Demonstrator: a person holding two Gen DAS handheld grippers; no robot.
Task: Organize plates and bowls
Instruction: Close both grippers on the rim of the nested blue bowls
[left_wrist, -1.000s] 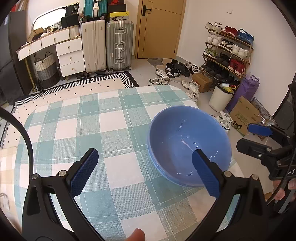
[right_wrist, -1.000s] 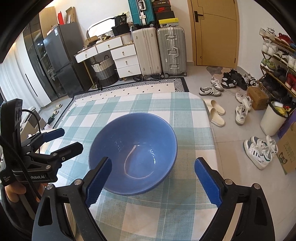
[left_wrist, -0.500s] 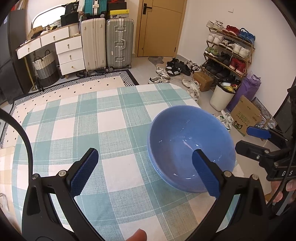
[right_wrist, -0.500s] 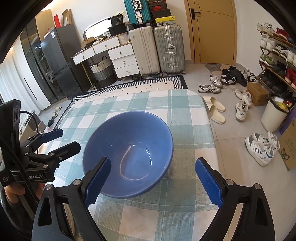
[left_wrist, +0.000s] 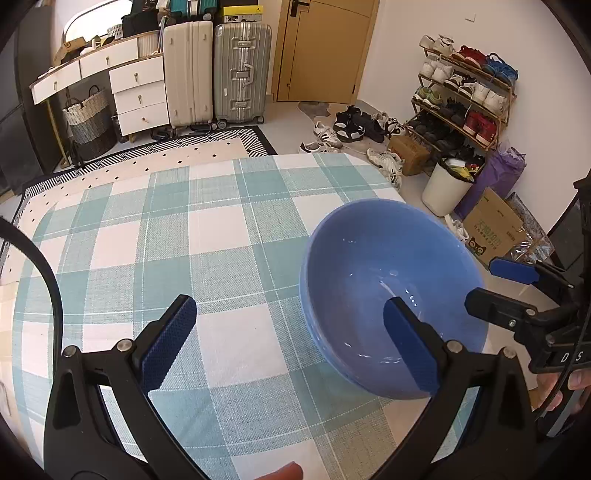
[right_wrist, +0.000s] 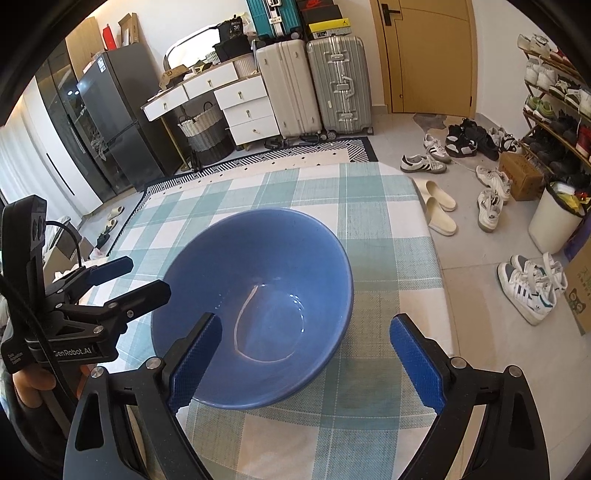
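Risk is ours: the blue bowl (right_wrist: 255, 310) sits near the checked tablecloth's (left_wrist: 207, 251) right edge, and with both the left gripper (left_wrist: 288, 347) and the right gripper (right_wrist: 306, 354) spread wide, we could nudge it off.

The bowl (left_wrist: 373, 273) is glossy blue, deep, upright and empty, with a second rim line low on its outer wall. It sits just ahead of both tongs: to the front right of the left tongs (left_wrist: 288, 343), front left of the right tongs (right_wrist: 306, 354).
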